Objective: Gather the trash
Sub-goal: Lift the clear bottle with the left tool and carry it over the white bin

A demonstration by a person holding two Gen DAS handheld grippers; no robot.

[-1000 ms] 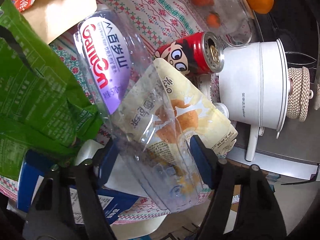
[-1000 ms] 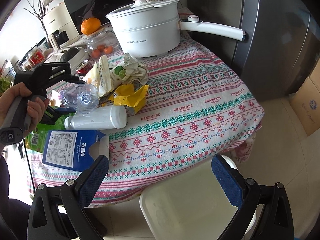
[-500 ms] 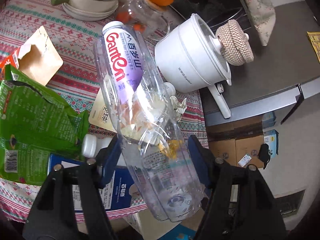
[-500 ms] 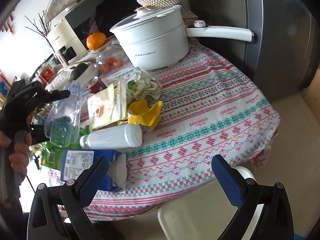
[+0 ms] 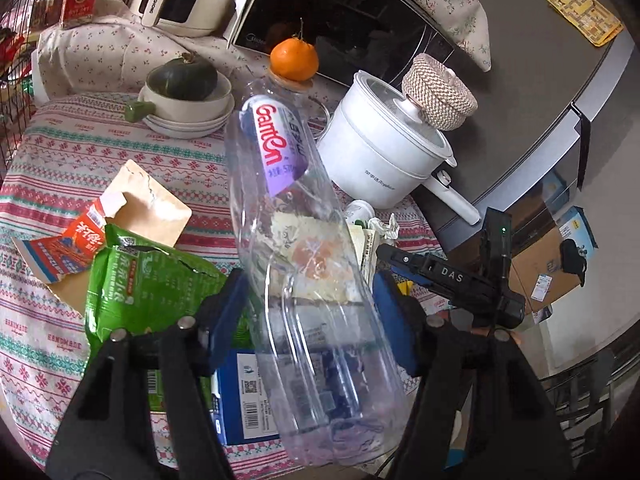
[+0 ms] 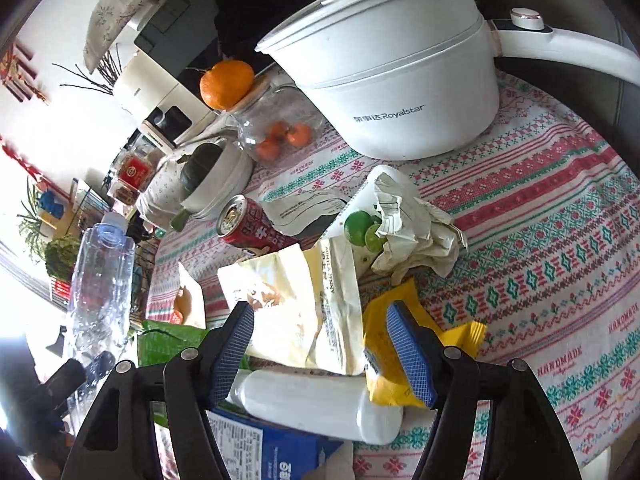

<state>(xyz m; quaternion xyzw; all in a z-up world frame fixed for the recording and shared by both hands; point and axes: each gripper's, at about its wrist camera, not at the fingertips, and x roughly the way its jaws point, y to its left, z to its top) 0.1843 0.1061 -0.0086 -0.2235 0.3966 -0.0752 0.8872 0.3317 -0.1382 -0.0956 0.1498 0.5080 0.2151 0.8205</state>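
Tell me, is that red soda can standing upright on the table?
No, the red can lies on its side on the patterned tablecloth, its silver top facing sideways toward the bowl.

Clear plastic bottle (image 5: 304, 248) has a purple label with red lettering — bench cloth (image 6: 560, 248) is red-green-white knit pattern, crumpled snack bag (image 5: 136, 284) bright green.

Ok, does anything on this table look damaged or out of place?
Yes. The red carton beside the green bag is torn open, a red can lies on its side, and crumpled paper sits near the white pot.
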